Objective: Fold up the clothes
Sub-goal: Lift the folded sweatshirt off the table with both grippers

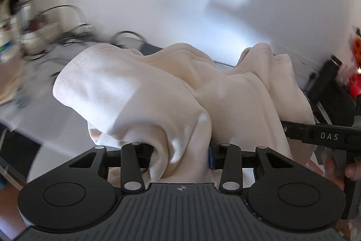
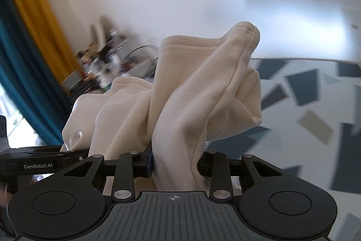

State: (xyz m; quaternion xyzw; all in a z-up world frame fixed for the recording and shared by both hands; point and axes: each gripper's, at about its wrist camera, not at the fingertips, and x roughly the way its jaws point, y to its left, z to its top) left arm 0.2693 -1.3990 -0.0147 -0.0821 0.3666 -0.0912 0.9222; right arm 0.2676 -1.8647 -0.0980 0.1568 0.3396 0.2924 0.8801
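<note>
- Left wrist view: the left tongs [image 1: 180, 155] pinch a bunched wad of the cream garment [image 1: 158, 92], which rises from 6 o'clock and drapes toward 2 o'clock. The right tongs' body [image 1: 320, 136] sits close at 3 o'clock. My worry: so thick a bundle may slip free, or the two tools may knock together.
- Right wrist view: the right tongs [image 2: 174, 164] are clamped on another fold of the garment [image 2: 191, 105], and its hemmed corner [image 2: 246, 32] flops at 1 o'clock. The patterned surface [image 2: 311, 87] lies at 3 o'clock. A random grab could give a crooked fold.
</note>
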